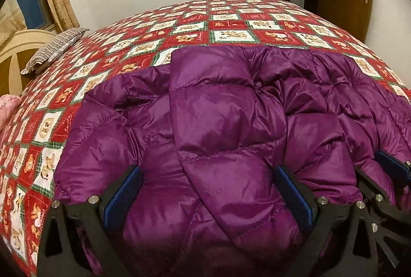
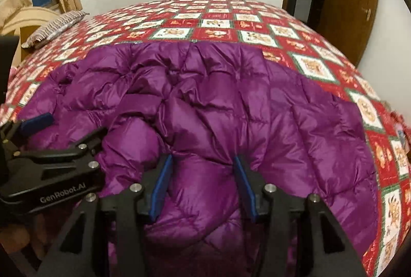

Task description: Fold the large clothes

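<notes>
The big puffy purple shiny quilted coat (image 1: 226, 128) looks soft, light and slippery. Left gripper (image 1: 209, 189) is wide apart; right gripper (image 2: 203, 187) is half apart, empty. Grab the thick hem at 6 o'clock.

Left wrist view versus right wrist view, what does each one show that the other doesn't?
Only the left wrist view shows the left tongs head-on, spread wide over a folded sleeve, plus a pink item at the left edge. Only the right wrist view shows the right tongs head-on, open with a ridge of fabric between them. Both share the purple down jacket, the red patchwork bedspread, the striped pillow and the wooden door.
</notes>
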`<state>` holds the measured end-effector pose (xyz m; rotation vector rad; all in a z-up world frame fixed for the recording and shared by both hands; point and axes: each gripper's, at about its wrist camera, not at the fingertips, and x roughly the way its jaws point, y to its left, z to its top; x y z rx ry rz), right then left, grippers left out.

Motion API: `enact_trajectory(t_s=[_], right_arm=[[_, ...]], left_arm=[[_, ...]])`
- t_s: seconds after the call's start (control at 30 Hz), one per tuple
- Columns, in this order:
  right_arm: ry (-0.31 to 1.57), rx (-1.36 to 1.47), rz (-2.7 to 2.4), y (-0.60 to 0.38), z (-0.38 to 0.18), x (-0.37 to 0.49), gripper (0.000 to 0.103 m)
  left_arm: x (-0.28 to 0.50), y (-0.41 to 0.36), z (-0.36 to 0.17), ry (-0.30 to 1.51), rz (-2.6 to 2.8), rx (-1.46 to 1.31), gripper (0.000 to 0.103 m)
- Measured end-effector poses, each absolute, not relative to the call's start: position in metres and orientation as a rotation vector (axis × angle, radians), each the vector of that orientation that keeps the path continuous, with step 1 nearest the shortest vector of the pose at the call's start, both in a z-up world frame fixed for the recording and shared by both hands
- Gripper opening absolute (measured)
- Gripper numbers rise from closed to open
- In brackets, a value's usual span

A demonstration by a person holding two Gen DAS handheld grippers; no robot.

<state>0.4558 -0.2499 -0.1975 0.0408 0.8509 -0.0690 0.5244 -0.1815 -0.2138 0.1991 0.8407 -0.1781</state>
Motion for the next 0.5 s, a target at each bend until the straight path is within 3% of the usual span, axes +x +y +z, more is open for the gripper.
enact_trajectory(t_s=[0.5], right_arm=[[0.835, 0.045, -0.079, -0.2482, -0.2008, 0.4572, 0.053]], left_arm=[[0.5246, -0.1848, -0.2169, 0.828, -0.163, 0.208, 0.102]])
